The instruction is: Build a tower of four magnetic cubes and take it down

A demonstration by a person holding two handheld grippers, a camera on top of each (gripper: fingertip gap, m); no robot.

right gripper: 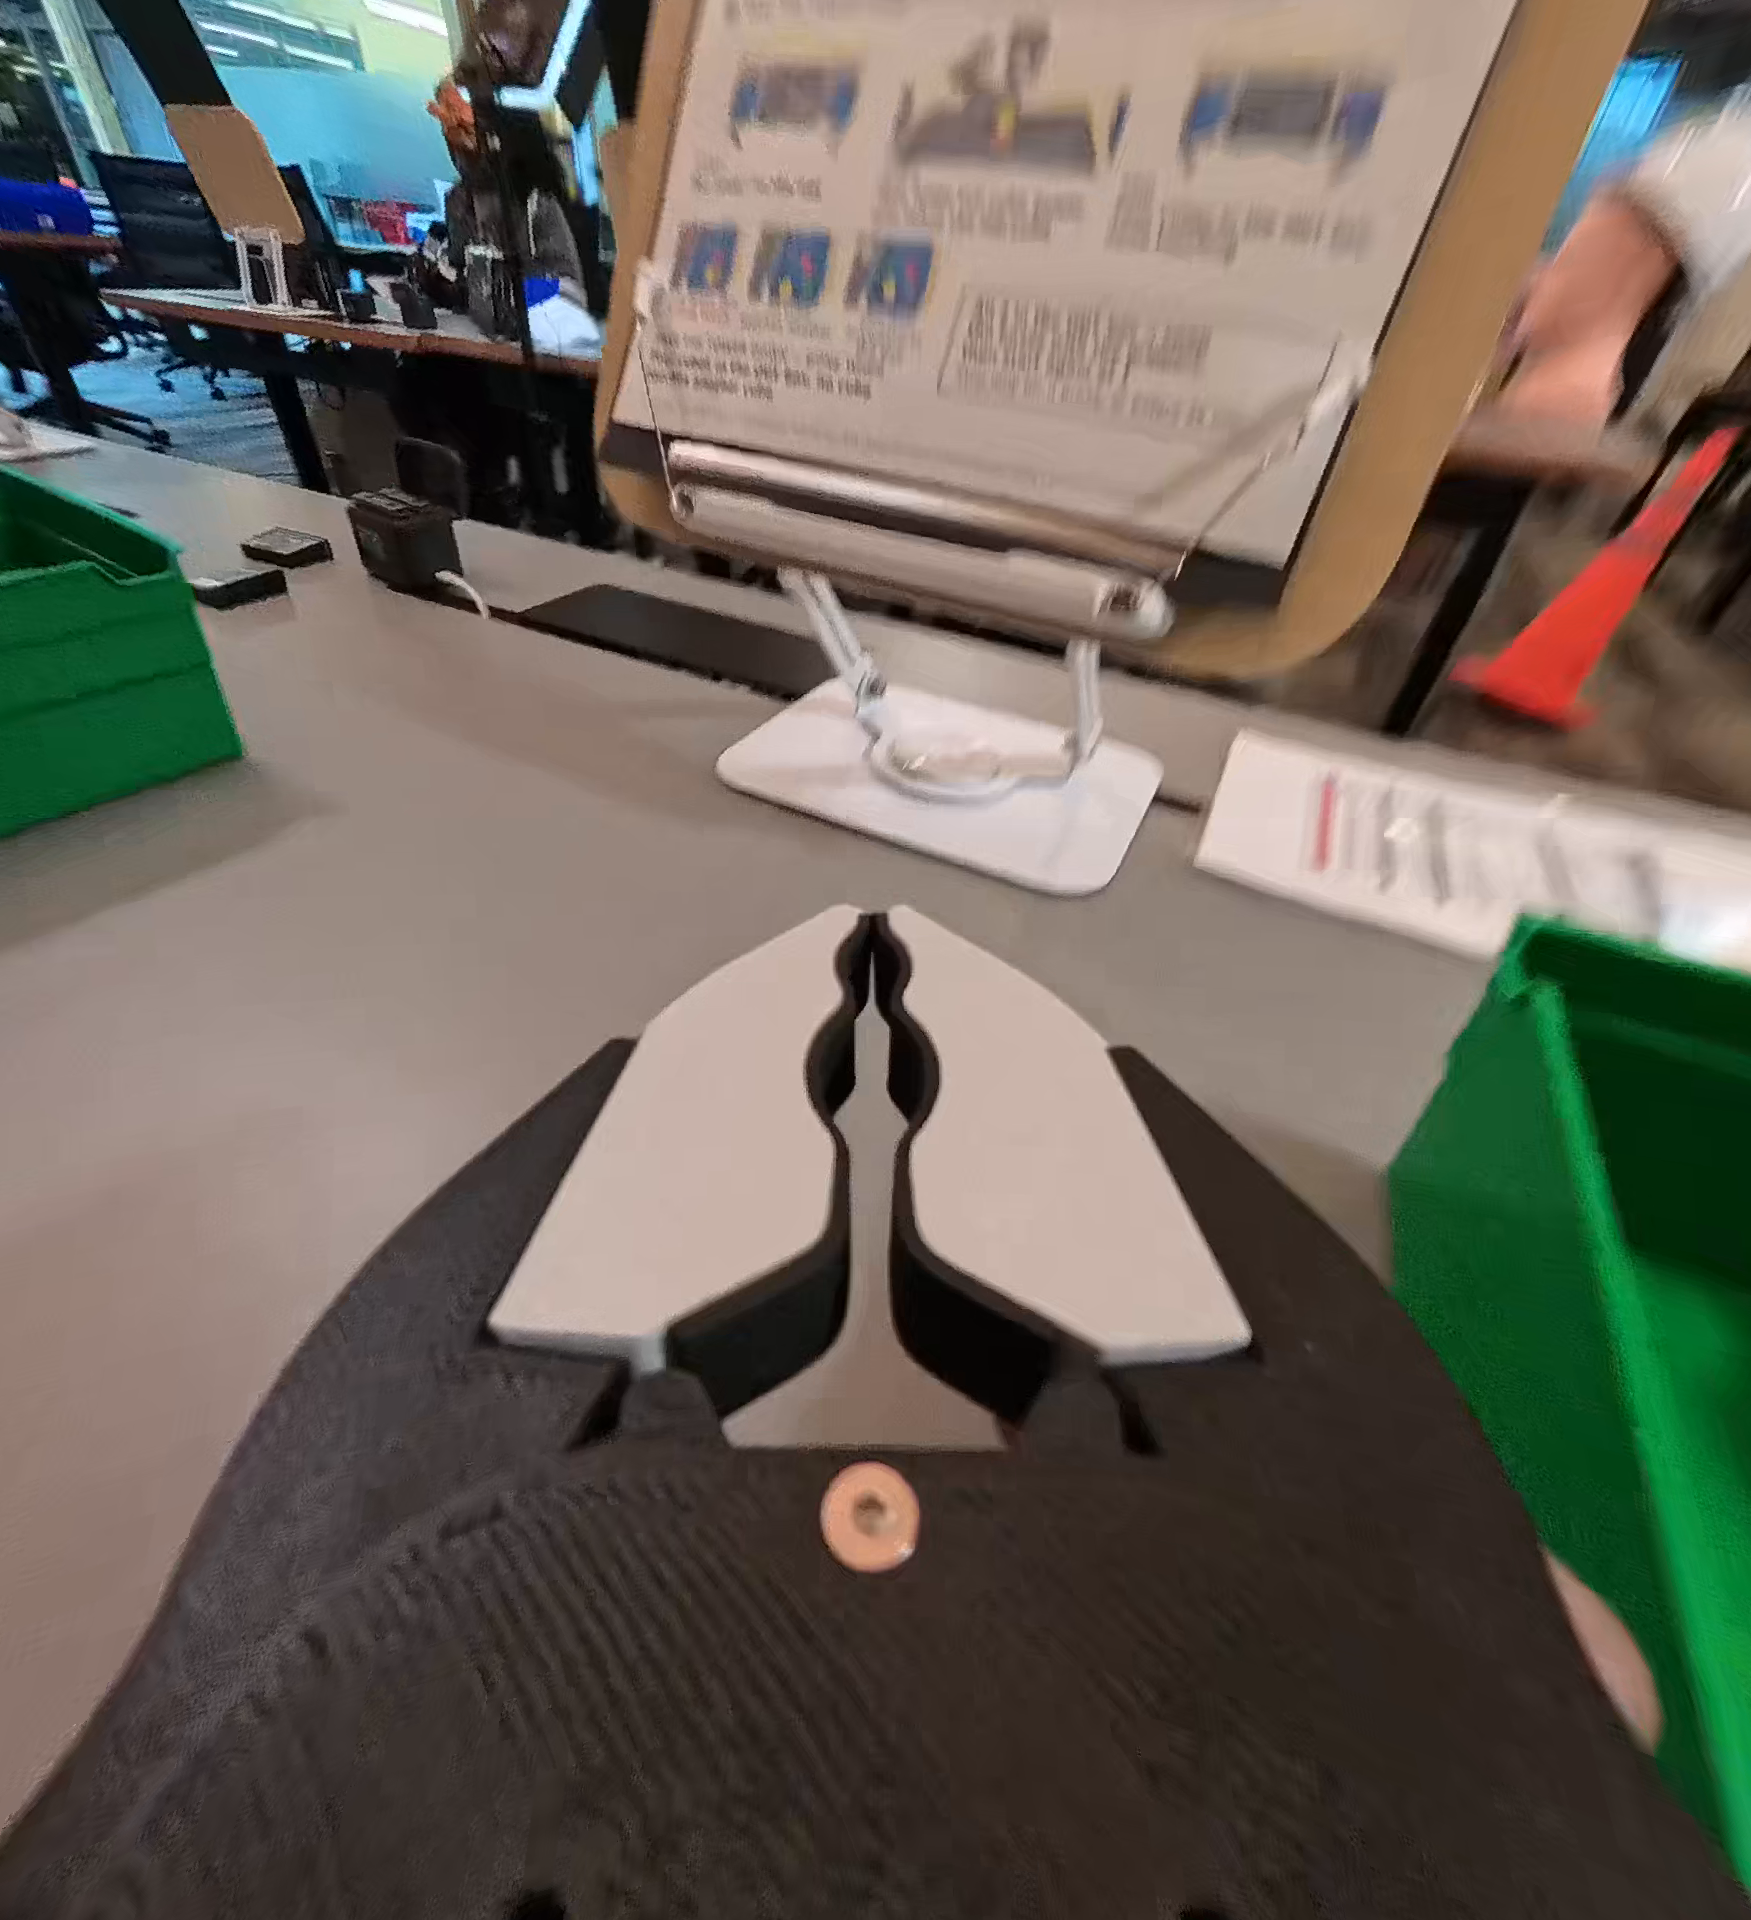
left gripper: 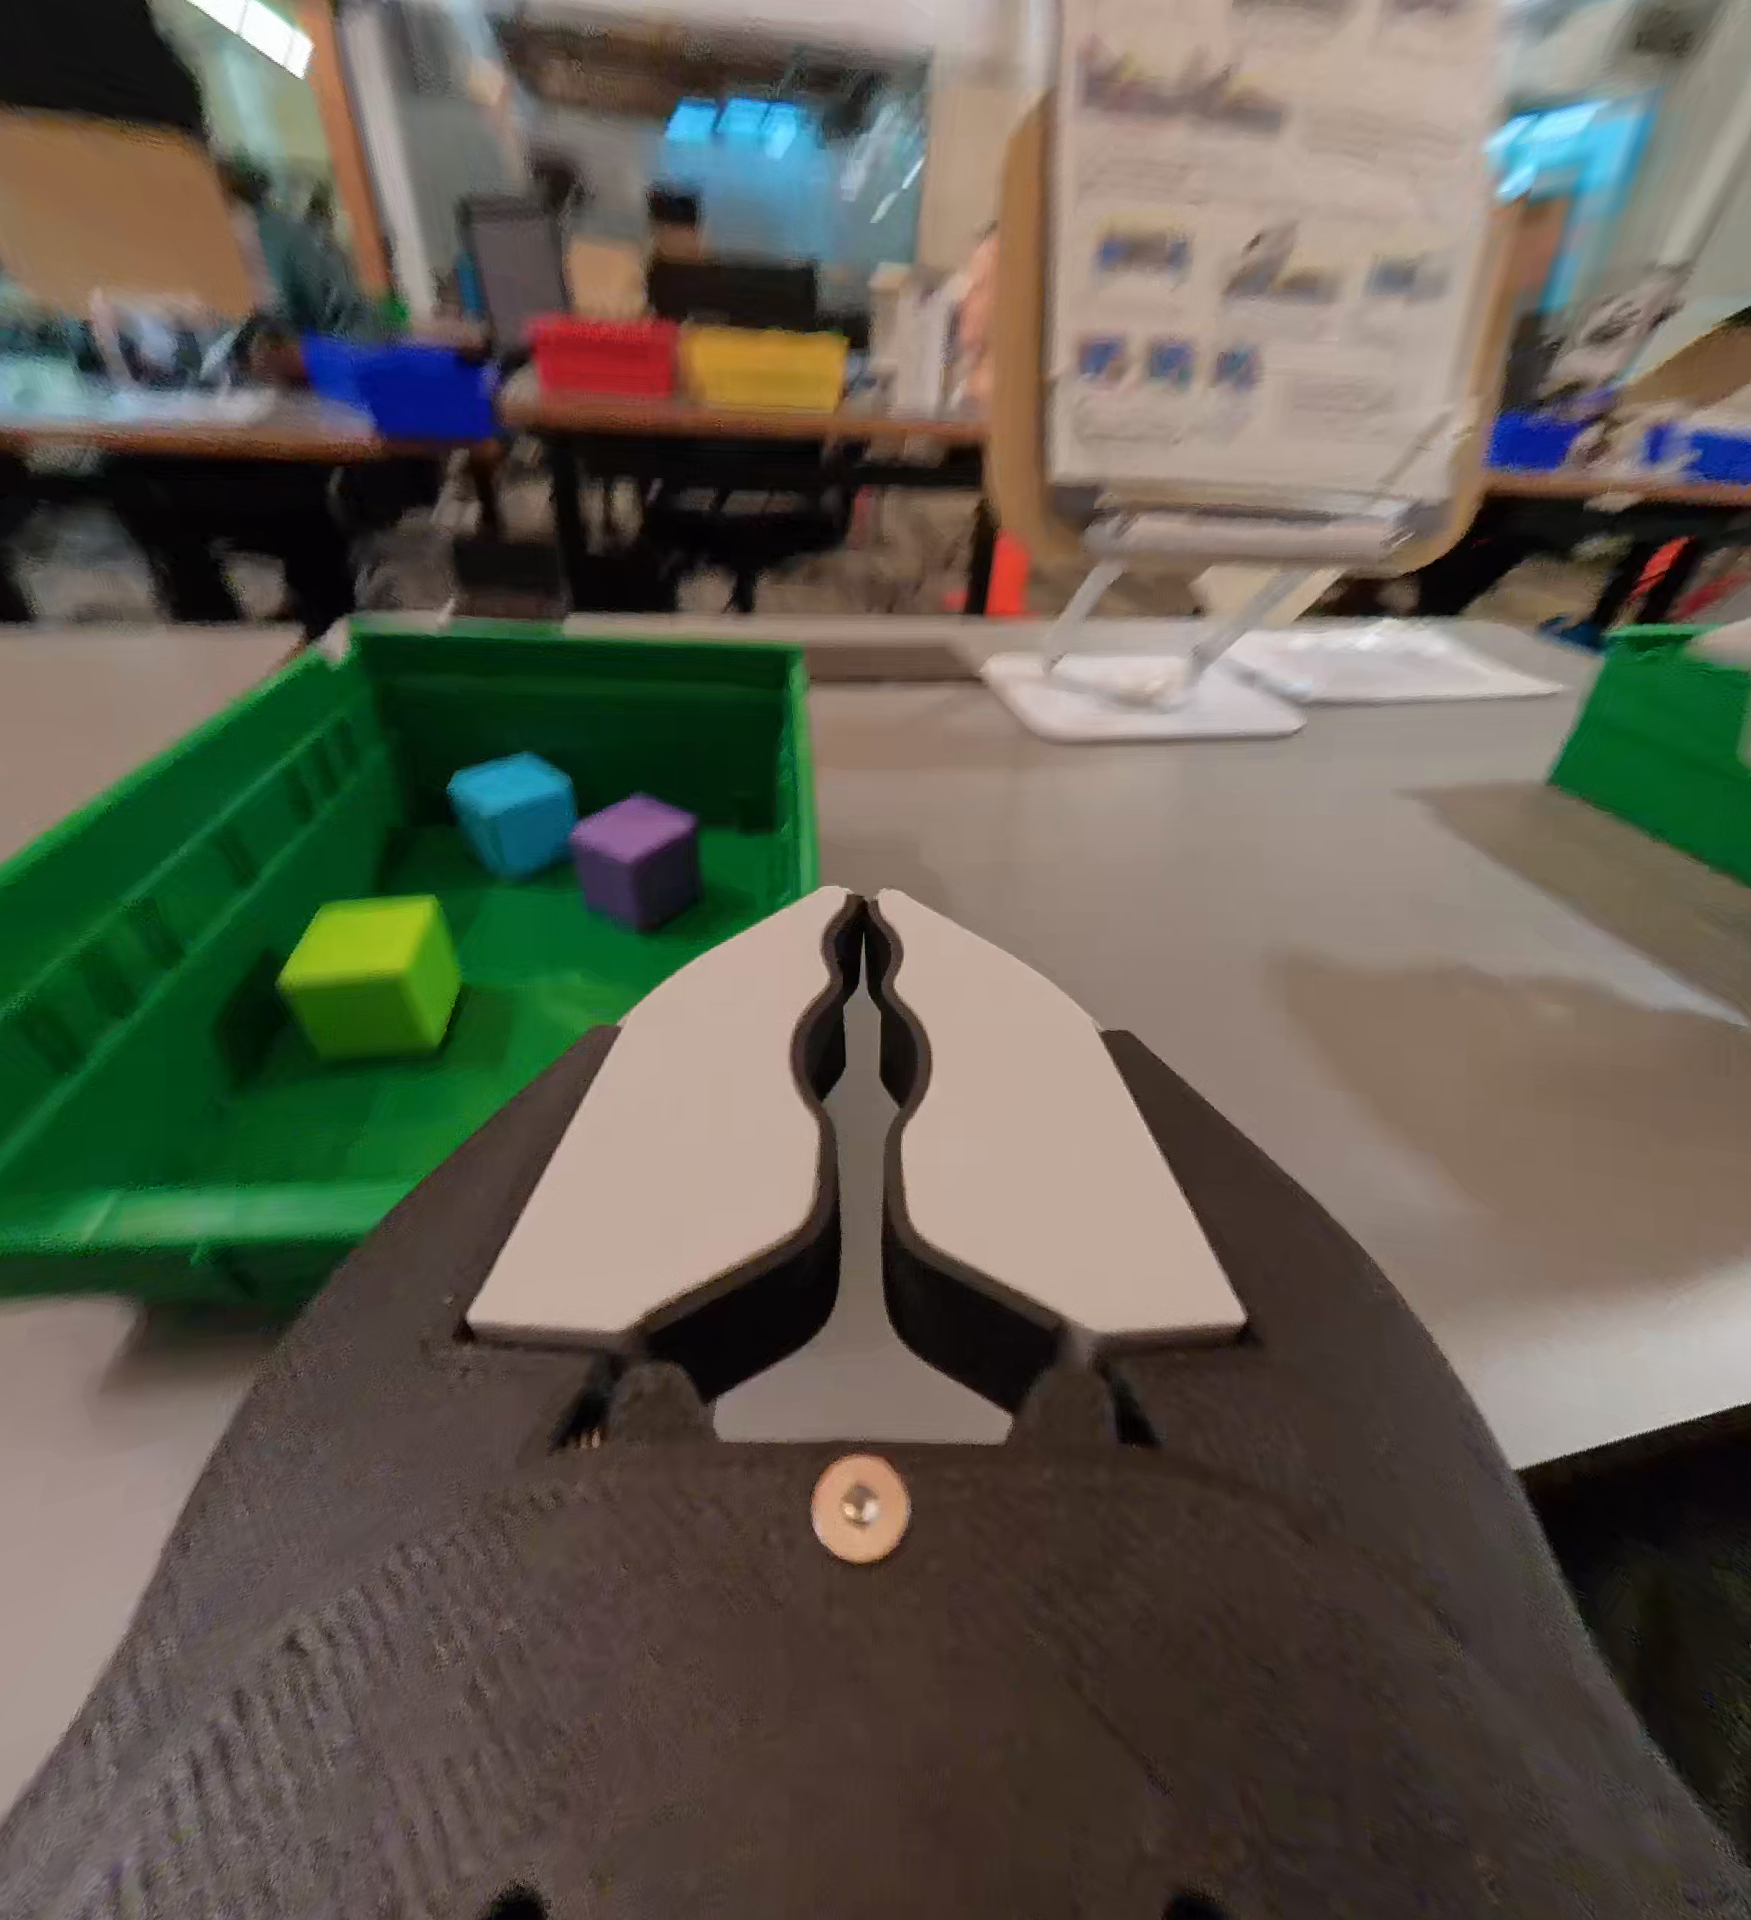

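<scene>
Nothing can be read: the poster (right gripper: 1016, 239) on the stand at the table's far edge is blurred, as is the sheet (right gripper: 1473, 842) beside it.

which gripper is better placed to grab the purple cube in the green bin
Left, probably. The left gripper is shut and empty beside the green bin, with the purple cube just ahead-left of its tips. The right gripper faces bare table.

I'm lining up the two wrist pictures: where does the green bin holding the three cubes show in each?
Left wrist view: green bin at left, just left of the shut left tool.
Right wrist view: far left edge, a green bin, probably the same; its contents are hidden.
Shared landmark: the white stand carrying the board.
</scene>
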